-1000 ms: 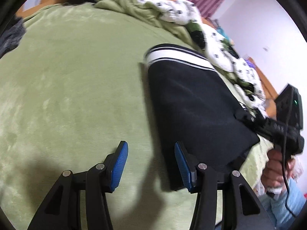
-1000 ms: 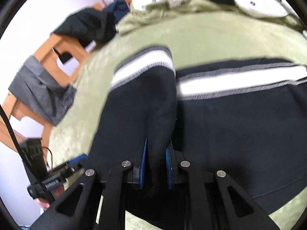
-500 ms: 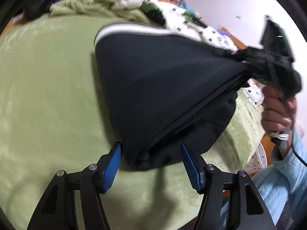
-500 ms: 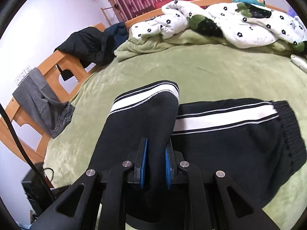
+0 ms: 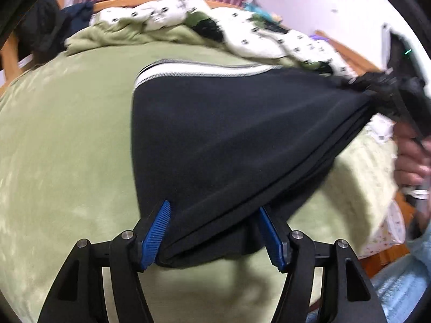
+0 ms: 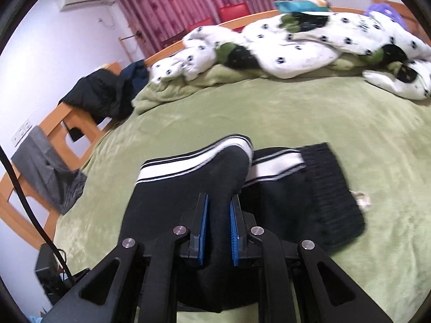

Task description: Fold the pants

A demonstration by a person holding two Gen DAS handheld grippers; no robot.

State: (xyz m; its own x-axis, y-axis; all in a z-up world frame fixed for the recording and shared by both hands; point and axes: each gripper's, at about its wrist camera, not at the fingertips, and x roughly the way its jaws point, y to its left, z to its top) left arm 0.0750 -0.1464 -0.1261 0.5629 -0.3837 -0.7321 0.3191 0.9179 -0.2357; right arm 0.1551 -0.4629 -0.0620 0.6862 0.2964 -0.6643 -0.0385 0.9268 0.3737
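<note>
— Two tongs hold what?
— On the left, the left tongs (image 5: 212,231) are spread, and a corner of the black pants (image 5: 231,140) sits between the pads. On the right, the right tongs (image 6: 217,231) pinch a raised fold of pants above the green bed (image 6: 350,123).
</note>
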